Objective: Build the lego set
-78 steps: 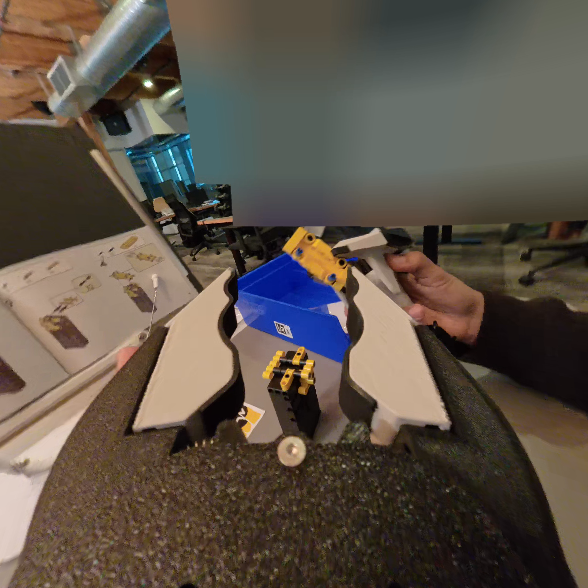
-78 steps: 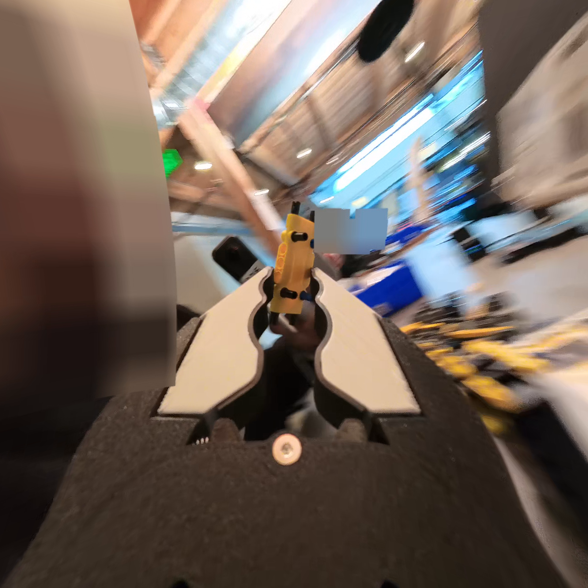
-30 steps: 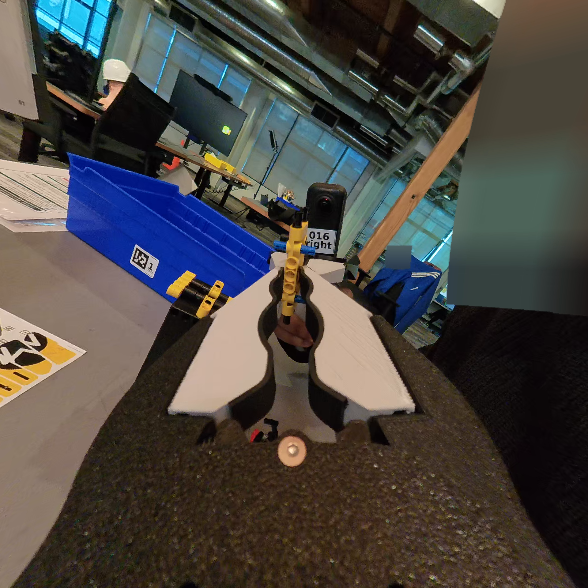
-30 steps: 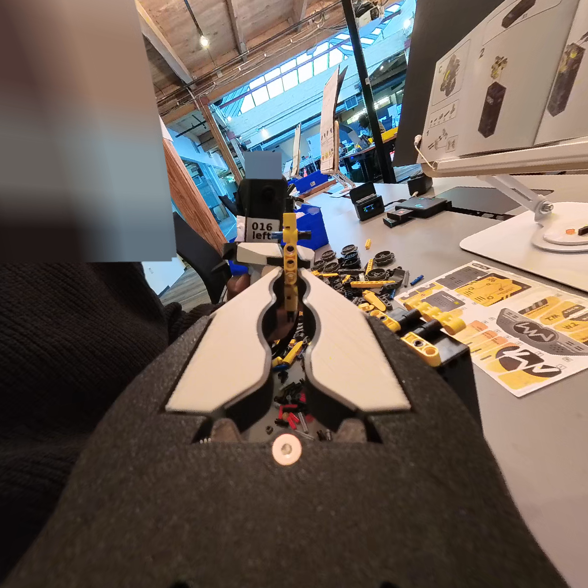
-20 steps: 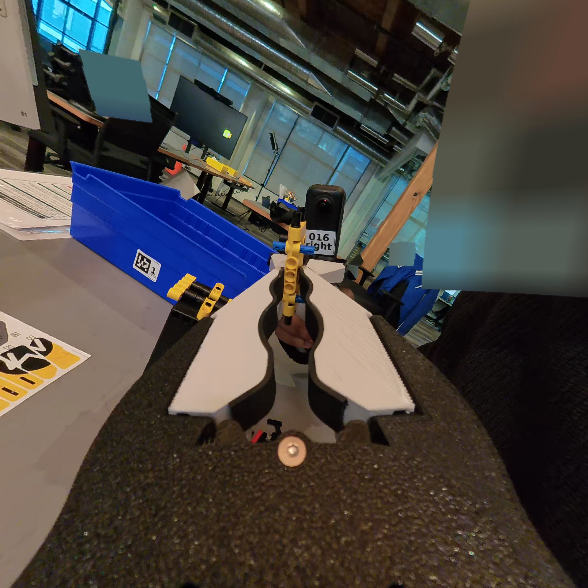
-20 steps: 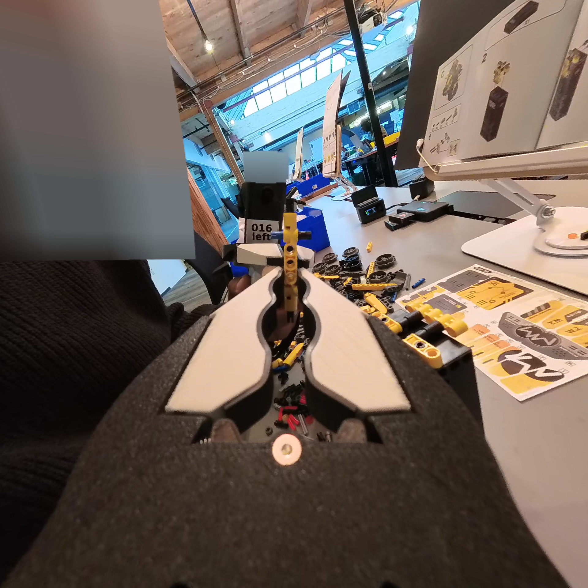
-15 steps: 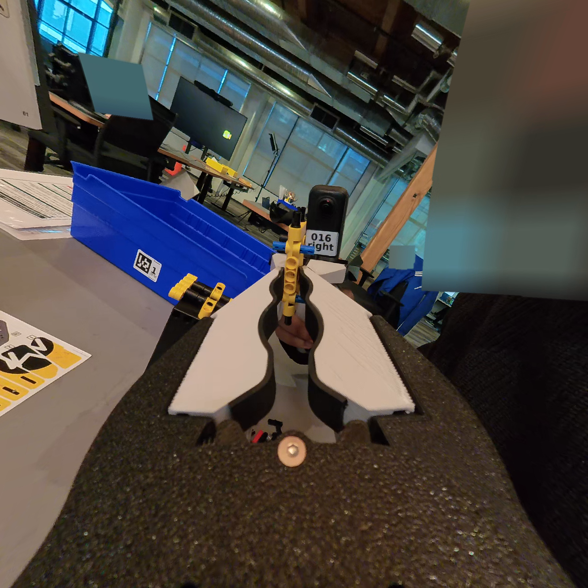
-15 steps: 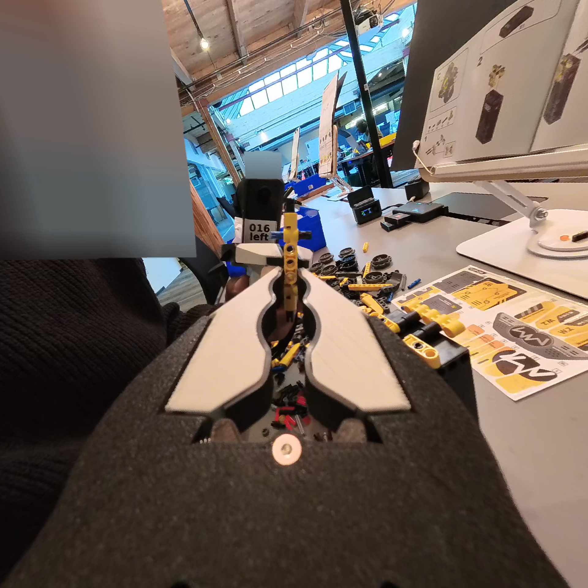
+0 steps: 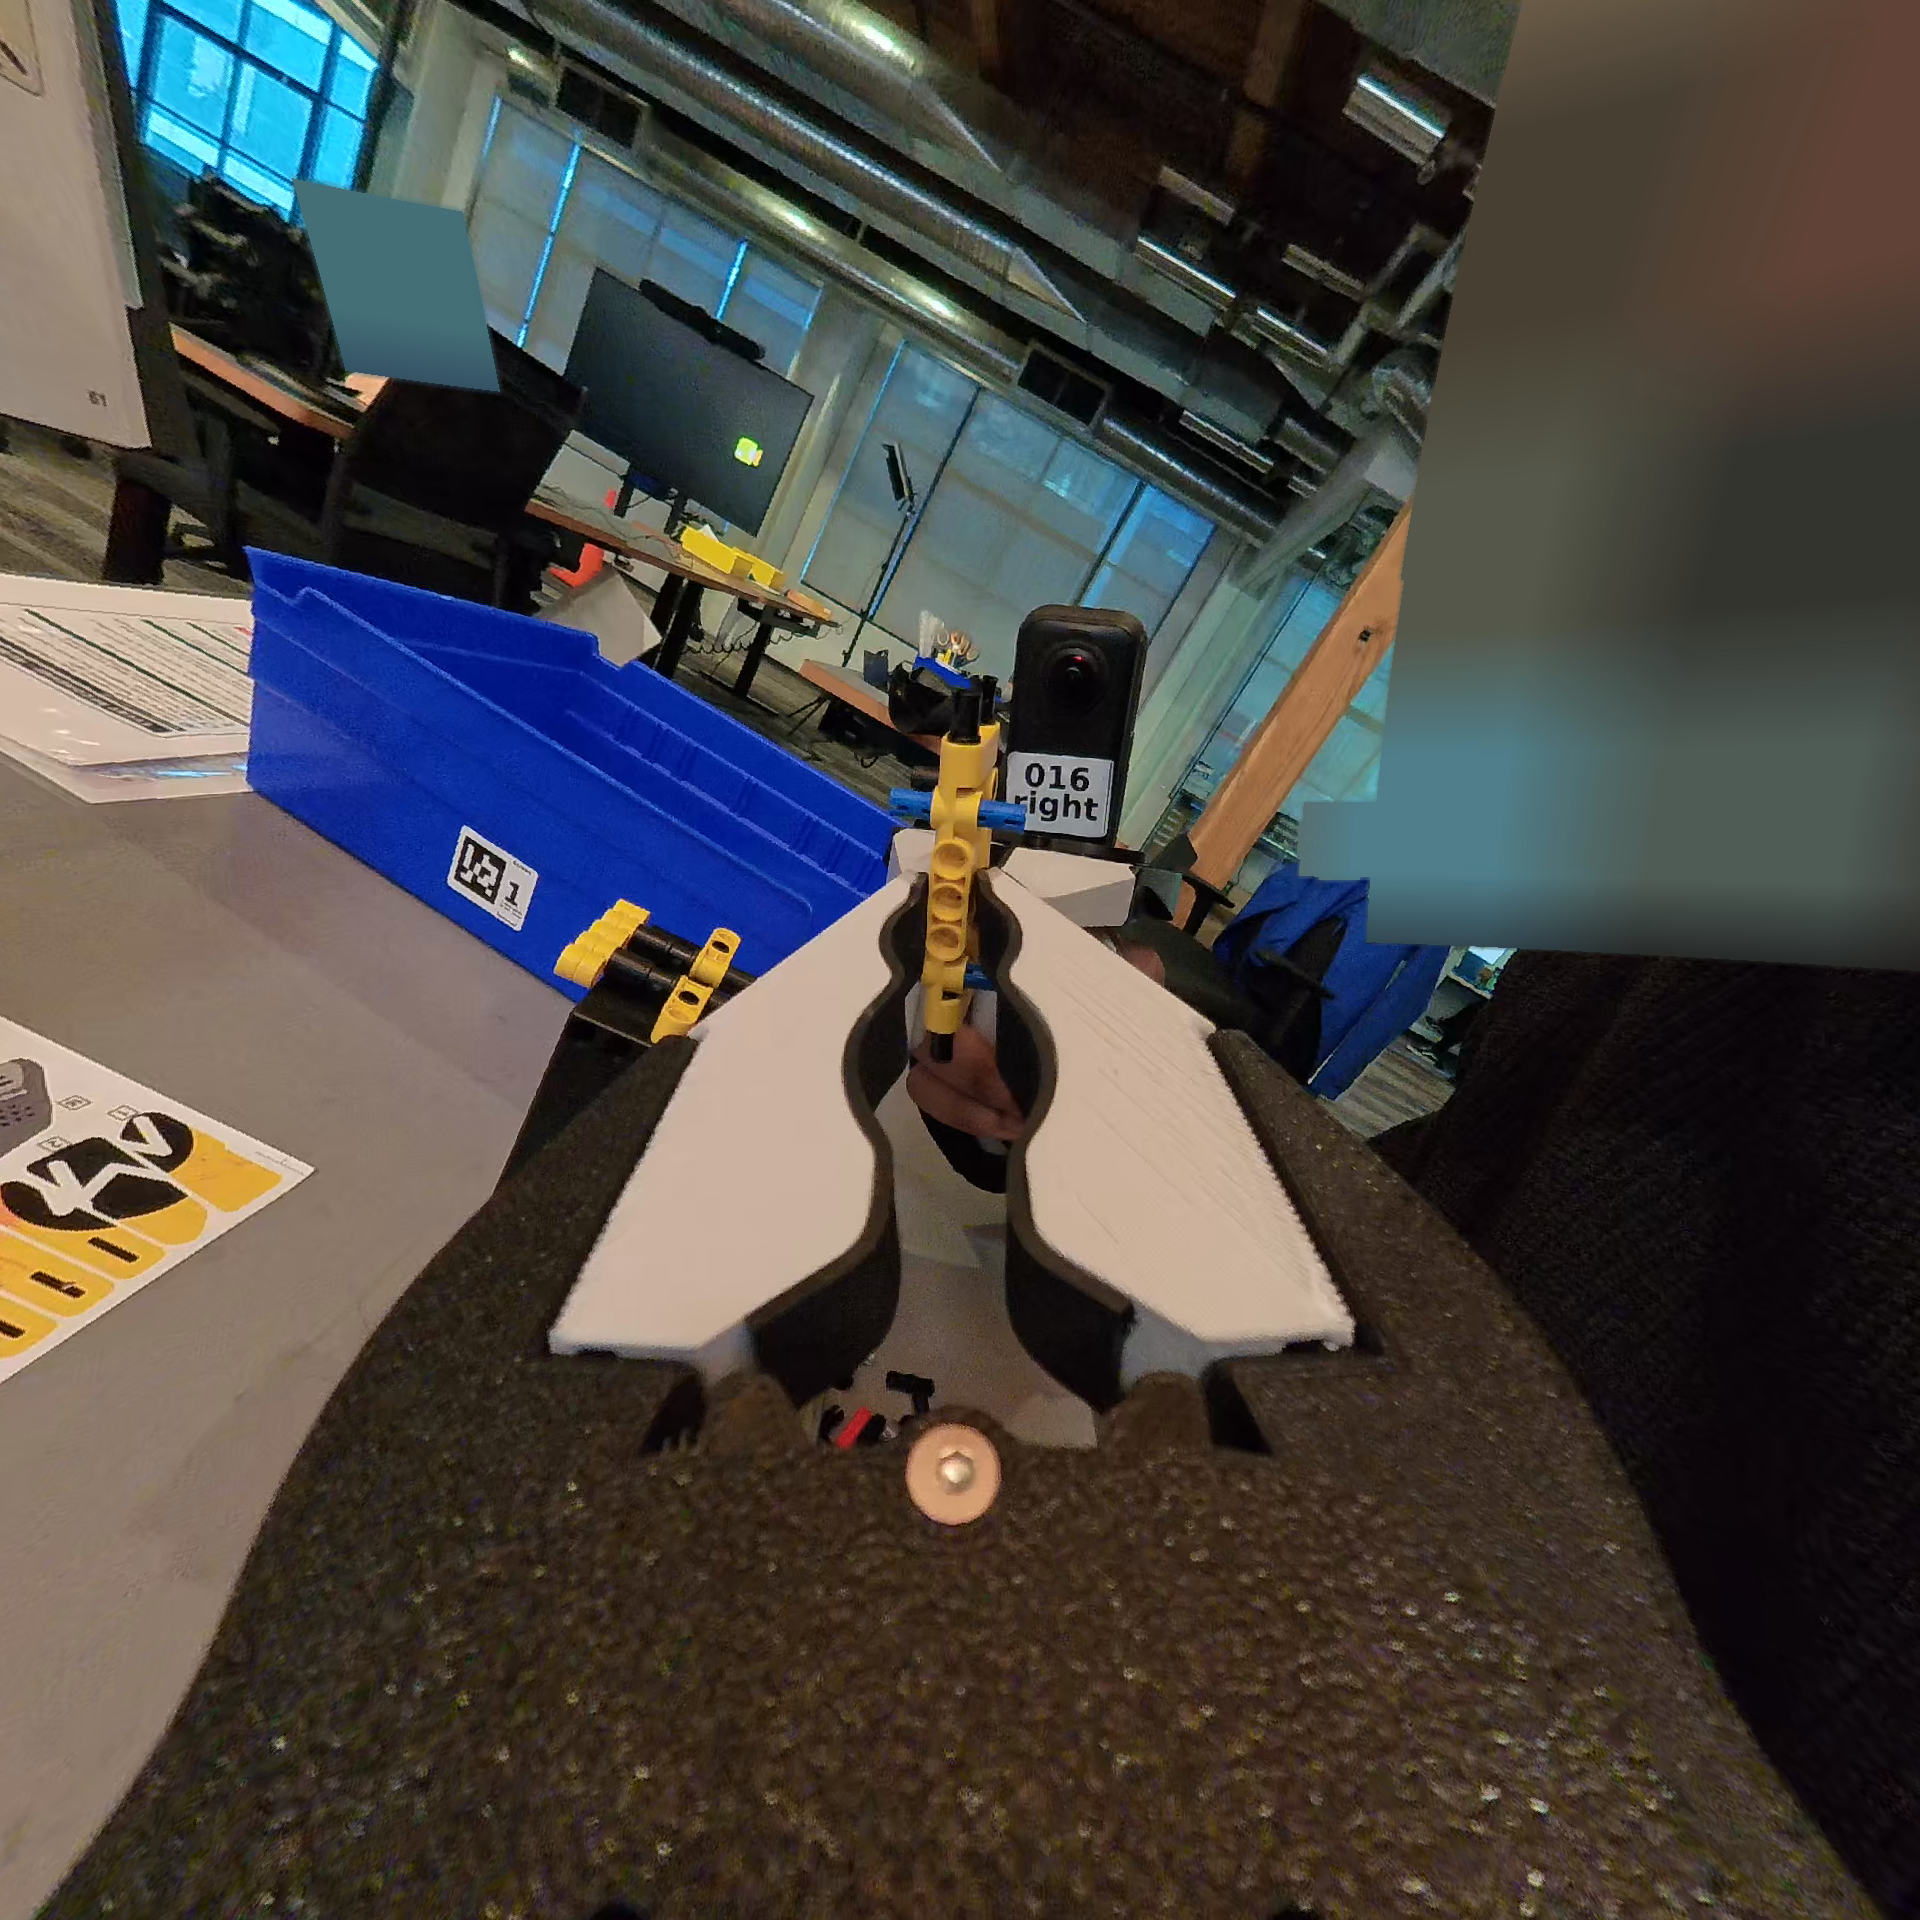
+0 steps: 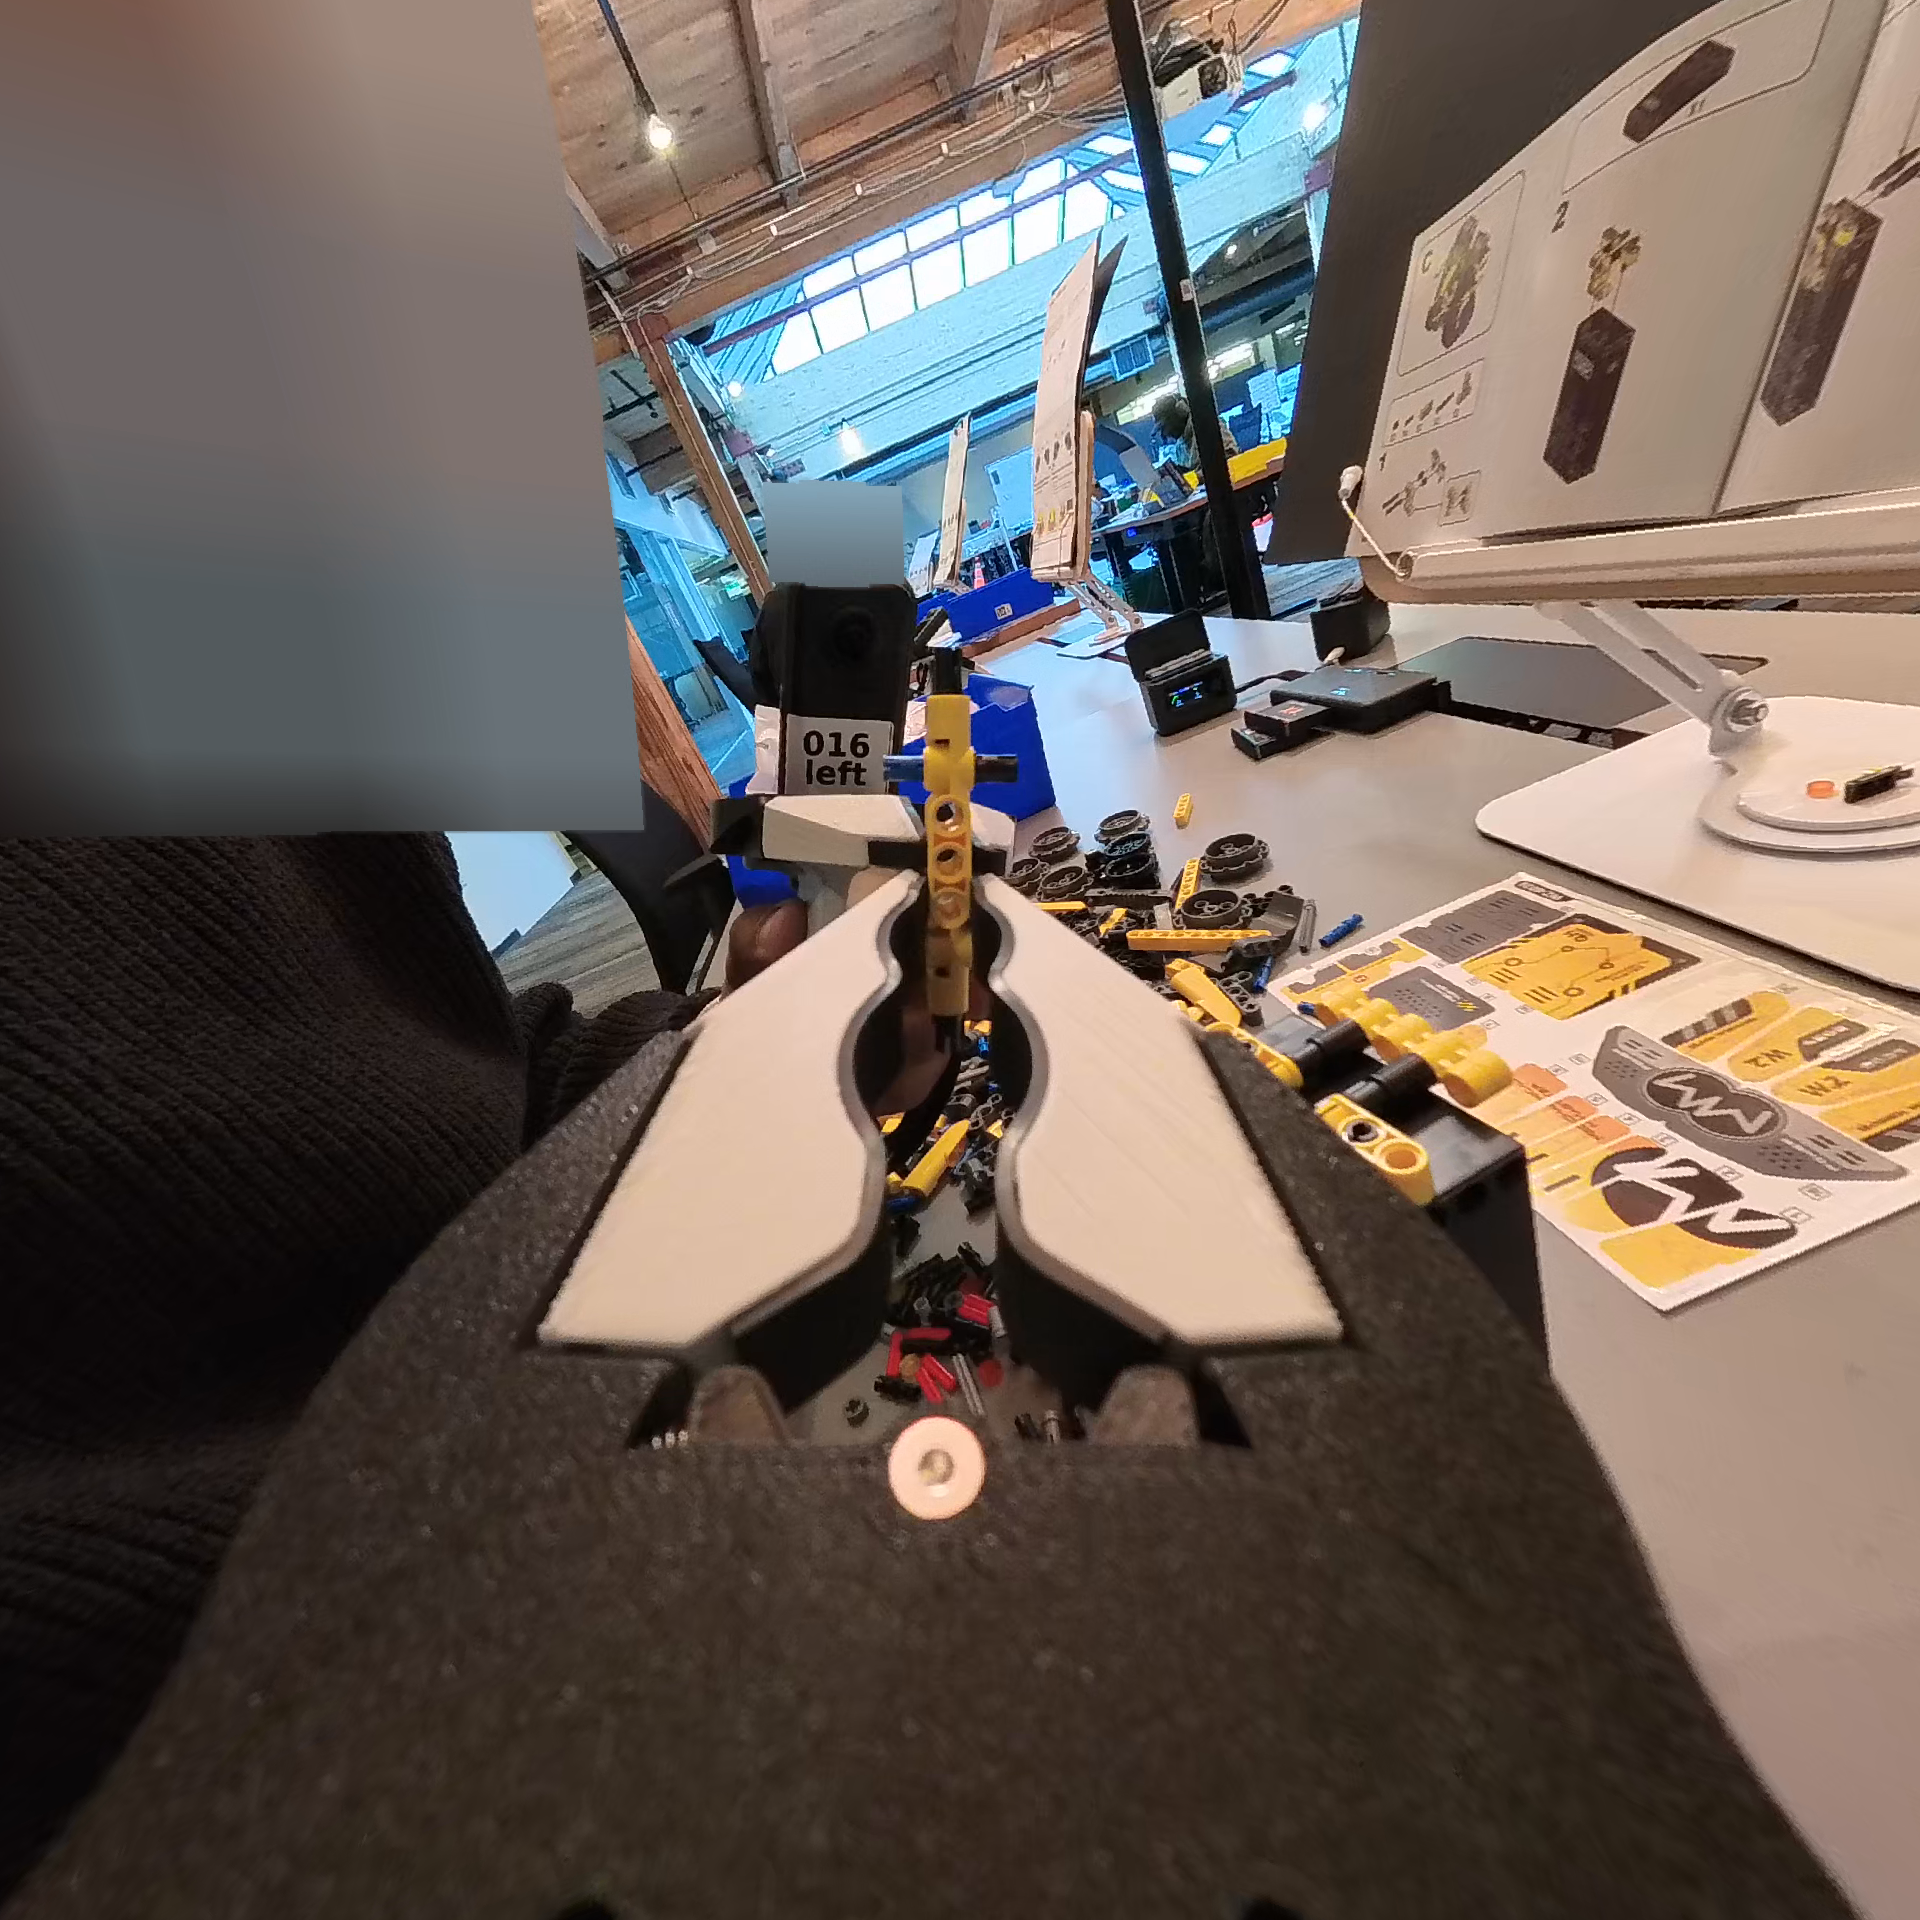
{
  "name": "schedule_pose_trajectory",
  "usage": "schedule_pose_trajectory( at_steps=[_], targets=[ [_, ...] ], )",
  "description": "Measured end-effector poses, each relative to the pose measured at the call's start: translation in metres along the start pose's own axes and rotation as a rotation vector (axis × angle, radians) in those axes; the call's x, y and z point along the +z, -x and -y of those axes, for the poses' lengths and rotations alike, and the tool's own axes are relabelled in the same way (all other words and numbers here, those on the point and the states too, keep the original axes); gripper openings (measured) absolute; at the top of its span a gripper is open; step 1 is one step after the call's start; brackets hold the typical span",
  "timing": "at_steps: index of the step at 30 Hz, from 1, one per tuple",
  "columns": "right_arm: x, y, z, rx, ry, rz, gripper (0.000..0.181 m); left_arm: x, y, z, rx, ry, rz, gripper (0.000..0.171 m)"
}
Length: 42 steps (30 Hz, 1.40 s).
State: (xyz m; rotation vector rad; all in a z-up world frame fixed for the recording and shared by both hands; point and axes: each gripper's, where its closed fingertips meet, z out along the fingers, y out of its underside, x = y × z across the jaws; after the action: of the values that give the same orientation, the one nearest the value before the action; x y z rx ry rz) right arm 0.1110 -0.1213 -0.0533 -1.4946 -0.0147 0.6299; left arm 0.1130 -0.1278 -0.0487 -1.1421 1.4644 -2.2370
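Your left claw (image 9: 951, 920) and your right claw (image 10: 951, 914) face each other, both squeezing one upright yellow plastic beam with holes (image 9: 954, 883) between their tips, above the grey counter (image 9: 208, 997).

Both grippers face each other mid-frame, tips closed together: left gripper (image 9: 954, 914) & right gripper (image 10: 951, 914) level, held up centre.

Setting: open-plan office or maker workspace, loft-style. Evidence: exposed timber ceiling (image 10: 831, 94) and metal ducts (image 9: 831, 177) at 12 o'clock; rows of desks (image 9: 665, 561) with a dark monitor (image 9: 686, 405); grey worktable (image 10: 1714, 1507) at 3 o'clock (strewn with building-toy parts (image 10: 1153, 904)); blue parts bin (image 9: 540, 748) at 10 o'clock.
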Motion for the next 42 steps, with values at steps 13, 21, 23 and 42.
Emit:
schedule_pose_trajectory(
  at_steps=[13,21,23,42],
  targets=[
    [0.001,0.0,0.0,-0.004,0.0,0.0,0.007,0.0,0.0,0.0,0.031,-0.003,0.009,0.009],
    [0.001,0.0,-0.001,-0.003,0.0,-0.001,0.007,0.0,0.001,0.001,0.017,-0.005,0.004,0.009],
    [0.001,0.0,-0.001,-0.004,0.0,-0.001,0.007,0.0,0.001,0.001,0.019,-0.005,0.005,0.009],
    [-0.002,0.002,0.004,0.009,-0.029,0.019,0.008,-0.002,-0.004,0.01,0.059,-0.04,0.009,0.007]
  ],
)
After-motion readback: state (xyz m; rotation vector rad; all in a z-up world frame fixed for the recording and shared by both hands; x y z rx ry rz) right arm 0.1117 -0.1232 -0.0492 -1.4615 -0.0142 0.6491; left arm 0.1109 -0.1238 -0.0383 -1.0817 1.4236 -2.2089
